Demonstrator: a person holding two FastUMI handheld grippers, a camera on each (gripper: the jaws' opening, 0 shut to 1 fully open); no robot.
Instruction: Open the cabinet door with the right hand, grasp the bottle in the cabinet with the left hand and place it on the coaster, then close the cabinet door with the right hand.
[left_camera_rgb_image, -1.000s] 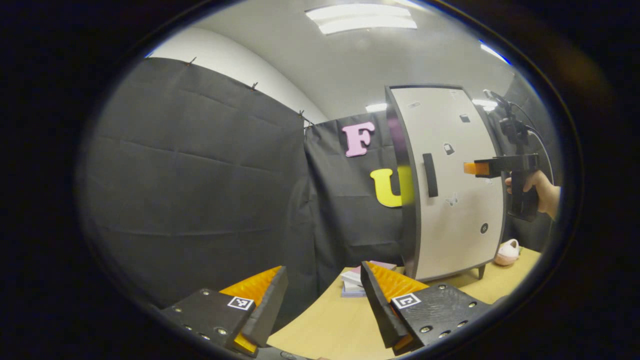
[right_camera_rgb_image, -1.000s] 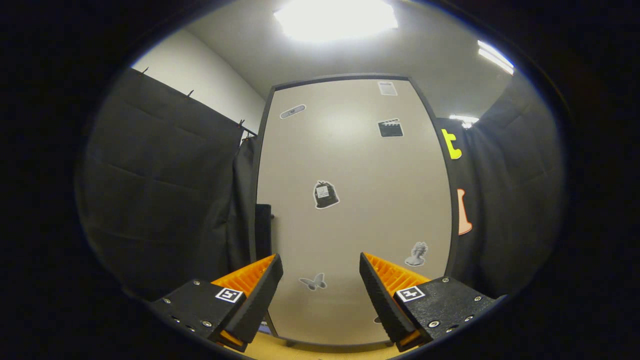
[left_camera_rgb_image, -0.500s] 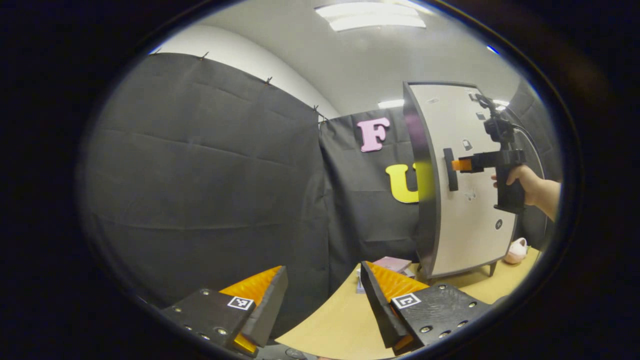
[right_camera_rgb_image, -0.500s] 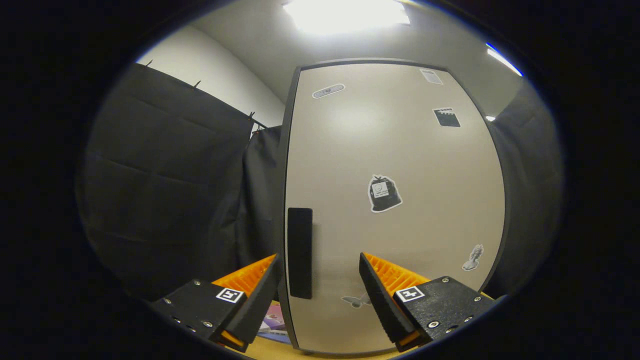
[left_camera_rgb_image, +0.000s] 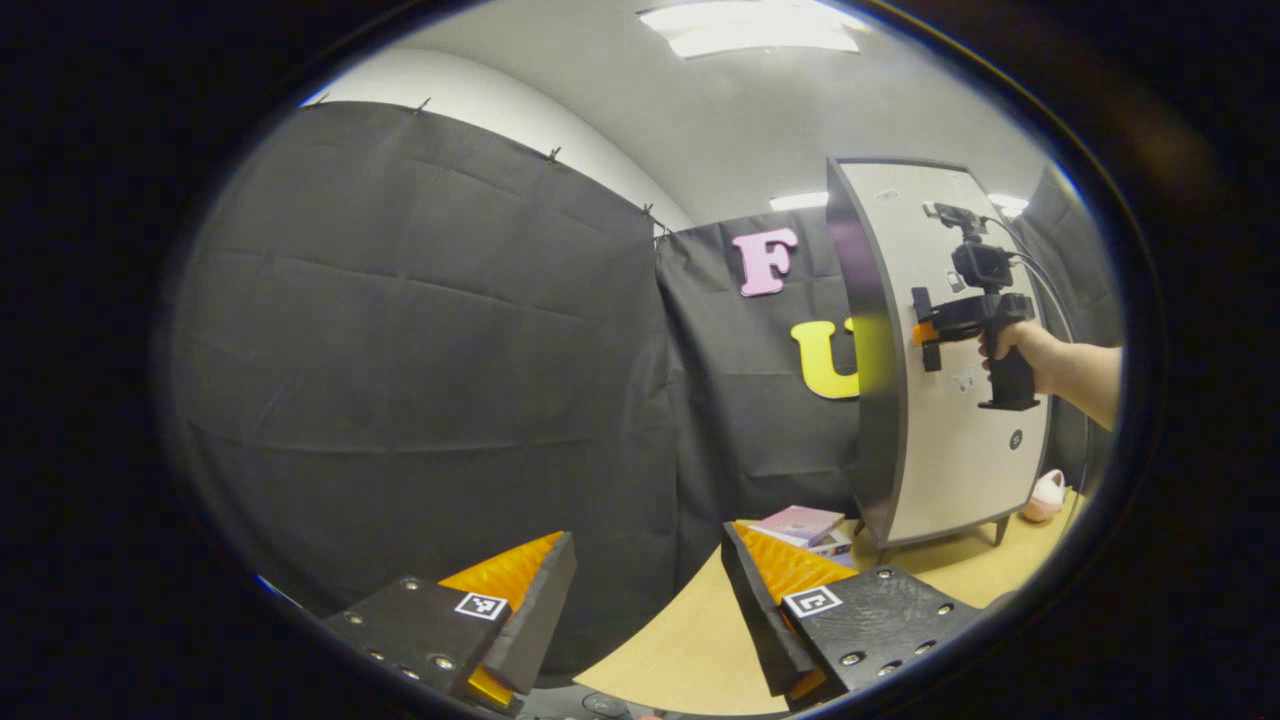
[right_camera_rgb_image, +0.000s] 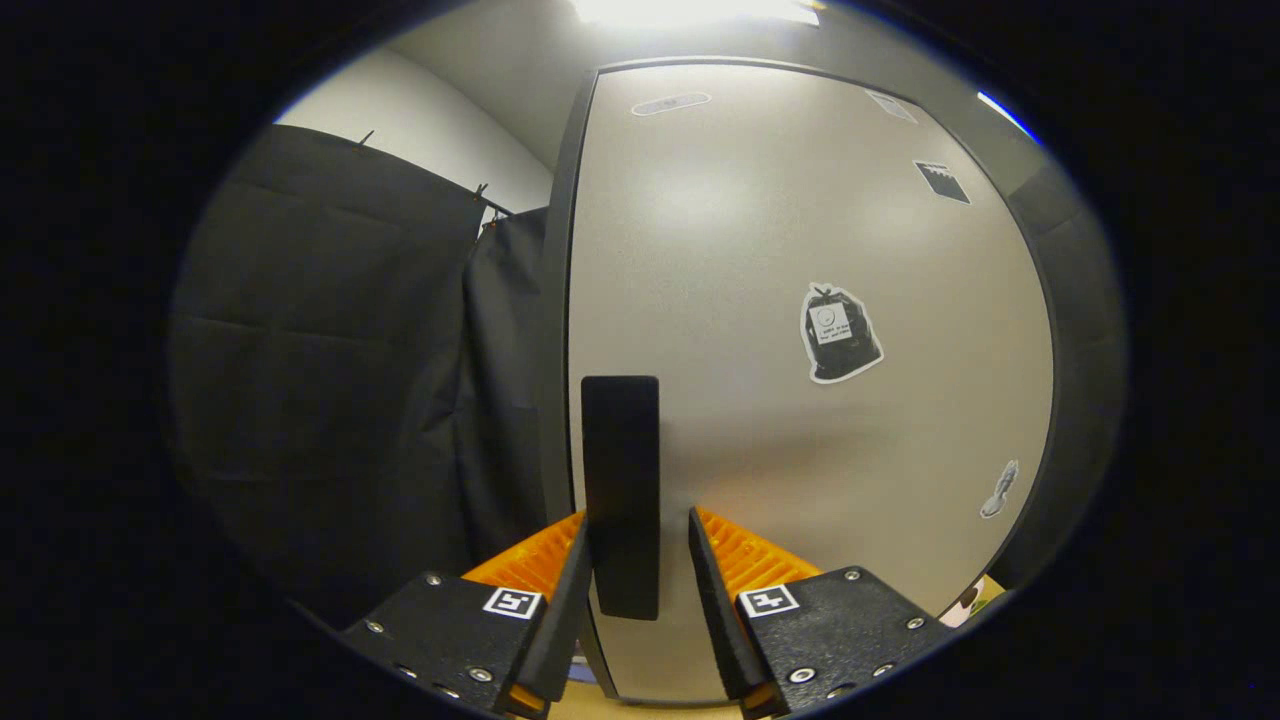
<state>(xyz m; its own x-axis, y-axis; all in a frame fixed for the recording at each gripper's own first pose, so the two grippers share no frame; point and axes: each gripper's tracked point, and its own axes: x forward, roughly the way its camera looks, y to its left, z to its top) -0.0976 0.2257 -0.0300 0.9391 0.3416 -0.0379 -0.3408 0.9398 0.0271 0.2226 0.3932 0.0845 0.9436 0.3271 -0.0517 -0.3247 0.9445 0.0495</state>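
The tall cabinet (left_camera_rgb_image: 965, 440) stands on the table at the right of the left gripper view, its pale door (right_camera_rgb_image: 760, 220) flat against the frame. A dark vertical handle (right_camera_rgb_image: 620, 480) sits near the door's left edge. My right gripper (right_camera_rgb_image: 636, 520) straddles that handle, its fingers narrowed around it, with a thin gap still showing on the right side. In the left gripper view the right gripper (left_camera_rgb_image: 922, 335) is at the handle, held by a hand (left_camera_rgb_image: 1010, 340). My left gripper (left_camera_rgb_image: 648, 540) hovers open and empty over the table's edge, well left of the cabinet.
A wooden table (left_camera_rgb_image: 690, 640) runs under the cabinet. A small stack of books (left_camera_rgb_image: 800, 525) lies left of the cabinet's foot. A pink rounded object (left_camera_rgb_image: 1045, 495) sits to its right. Black cloth walls enclose the left and back.
My right gripper has advanced to the door, brought the handle between its fingers and narrowed them. The left gripper has drifted left, so the cabinet sits farther right in its view.
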